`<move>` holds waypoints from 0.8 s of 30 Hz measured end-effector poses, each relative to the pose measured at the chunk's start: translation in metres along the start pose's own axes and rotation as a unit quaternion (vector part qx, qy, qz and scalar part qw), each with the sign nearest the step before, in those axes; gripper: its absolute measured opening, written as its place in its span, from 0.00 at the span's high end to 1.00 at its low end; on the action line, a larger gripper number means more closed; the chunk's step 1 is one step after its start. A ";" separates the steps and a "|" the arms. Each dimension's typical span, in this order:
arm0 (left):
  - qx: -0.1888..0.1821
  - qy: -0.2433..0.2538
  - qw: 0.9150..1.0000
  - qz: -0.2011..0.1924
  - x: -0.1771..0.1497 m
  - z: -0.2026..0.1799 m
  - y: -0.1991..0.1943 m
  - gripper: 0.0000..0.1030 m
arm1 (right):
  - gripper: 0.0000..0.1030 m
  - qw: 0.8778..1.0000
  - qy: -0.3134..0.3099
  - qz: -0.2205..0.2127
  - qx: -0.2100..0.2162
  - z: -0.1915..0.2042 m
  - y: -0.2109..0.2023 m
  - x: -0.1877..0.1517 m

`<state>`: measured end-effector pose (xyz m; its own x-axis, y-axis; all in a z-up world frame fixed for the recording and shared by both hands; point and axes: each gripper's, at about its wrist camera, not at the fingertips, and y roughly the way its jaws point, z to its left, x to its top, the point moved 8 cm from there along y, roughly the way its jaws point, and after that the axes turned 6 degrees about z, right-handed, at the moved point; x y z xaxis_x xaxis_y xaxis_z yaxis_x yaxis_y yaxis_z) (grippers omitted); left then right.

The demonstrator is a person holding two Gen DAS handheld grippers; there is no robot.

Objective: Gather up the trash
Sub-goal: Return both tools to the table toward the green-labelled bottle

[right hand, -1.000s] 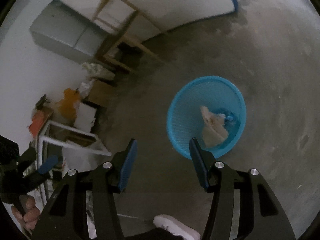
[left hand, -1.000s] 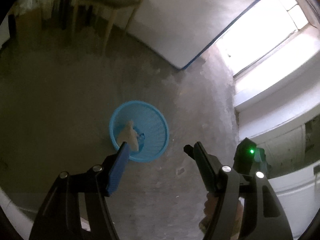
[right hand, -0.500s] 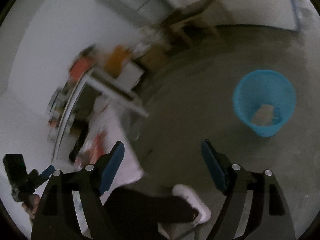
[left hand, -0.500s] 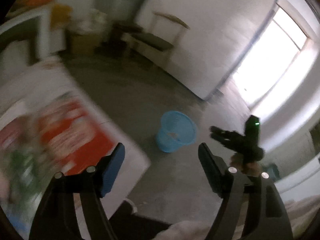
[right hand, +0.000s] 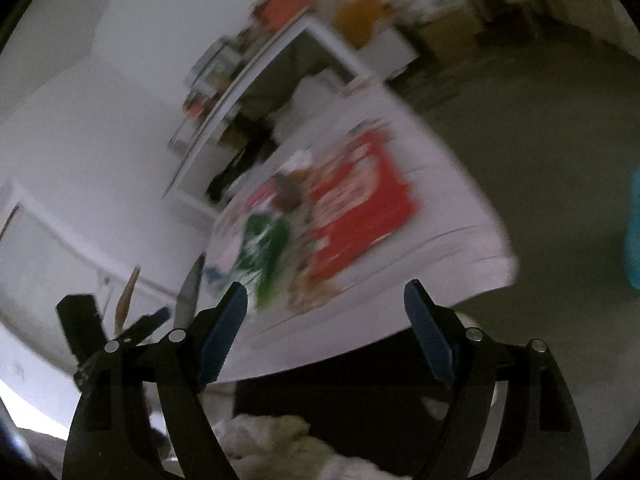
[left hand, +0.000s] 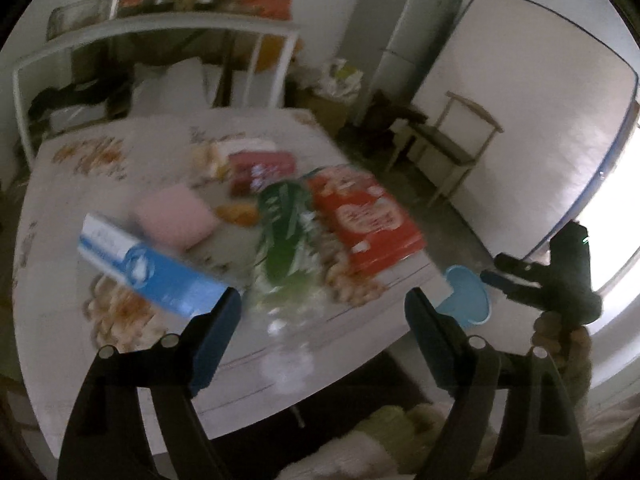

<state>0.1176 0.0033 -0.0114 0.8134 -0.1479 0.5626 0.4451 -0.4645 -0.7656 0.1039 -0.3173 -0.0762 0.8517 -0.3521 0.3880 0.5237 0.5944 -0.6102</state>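
Nearest the left wrist camera, the left gripper hangs above the near edge of the table, its fingers spread wide and holding nothing. Just beyond its left finger lies a blue and white box; a green packet lies in line with the gap between the fingers, and touching it to the right is a flat red box. A pink pad and a dark red packet lie farther back. Past the table's right corner, on the floor, stands the blue basket. The right gripper is also spread open and empty, facing the same table from its corner; this view is blurred, but the red box and green packet show. A shelf rack stands behind the table.
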 end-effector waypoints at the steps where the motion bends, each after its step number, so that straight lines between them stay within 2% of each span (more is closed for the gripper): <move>1: 0.001 -0.003 1.000 0.003 -0.005 0.004 0.002 0.21 | 0.25 1.000 -0.005 0.007 0.002 0.009 0.008 -0.002; 8: -0.008 -0.028 1.000 0.008 -0.036 0.029 0.012 0.21 | 0.25 0.997 -0.033 0.065 0.007 0.052 0.051 -0.014; 13: -0.017 -0.084 0.996 -0.005 -0.040 0.059 0.014 0.21 | 0.25 0.995 -0.045 0.087 -0.001 0.069 0.078 -0.015; 16: -0.034 -0.150 0.988 -0.022 -0.033 0.089 0.010 0.21 | 0.25 0.994 -0.048 0.100 -0.001 0.081 0.096 -0.018; 19: -0.031 -0.206 0.978 -0.031 -0.026 0.118 0.010 0.21 | 0.25 0.993 -0.049 0.109 -0.009 0.089 0.114 -0.018; 24: -0.023 -0.248 0.968 -0.031 -0.010 0.144 0.020 0.21 | 0.25 0.992 -0.040 0.120 -0.024 0.094 0.139 -0.018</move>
<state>0.1717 0.1214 -0.0771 0.8707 0.3129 0.3794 0.4906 -0.4991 -0.7143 0.1600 -0.1606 -0.1027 0.9492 -0.1449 0.2795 0.3074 0.6179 -0.7237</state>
